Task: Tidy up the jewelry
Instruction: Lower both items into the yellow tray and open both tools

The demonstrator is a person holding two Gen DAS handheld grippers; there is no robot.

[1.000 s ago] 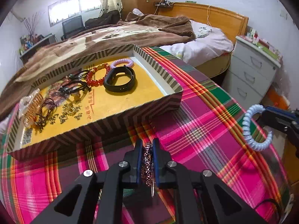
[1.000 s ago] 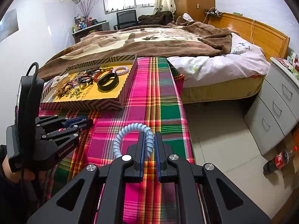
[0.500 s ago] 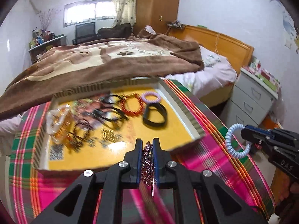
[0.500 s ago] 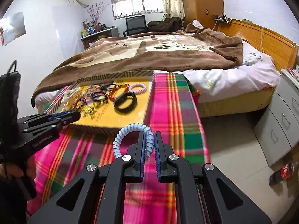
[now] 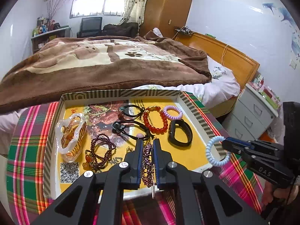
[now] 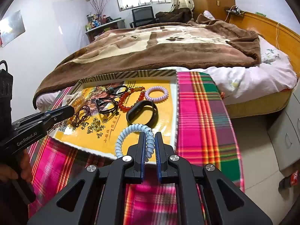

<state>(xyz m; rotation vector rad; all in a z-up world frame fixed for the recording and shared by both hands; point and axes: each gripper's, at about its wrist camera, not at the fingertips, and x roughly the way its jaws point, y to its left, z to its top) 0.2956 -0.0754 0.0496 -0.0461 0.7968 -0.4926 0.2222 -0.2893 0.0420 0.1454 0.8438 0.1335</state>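
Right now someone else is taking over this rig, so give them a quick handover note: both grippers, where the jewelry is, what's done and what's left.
Left gripper: shut on the purple beaded bracelet, held over the near part of the tray.
Right gripper: shut on the pale blue coil band, over the tray's near right corner.
In the tray: lilac coil band, red bead bracelet, black wristband, black cord ties, dark beaded strands, clear bag of bangles.
Done: those pieces are in.
Left: set both held pieces down in the tray.
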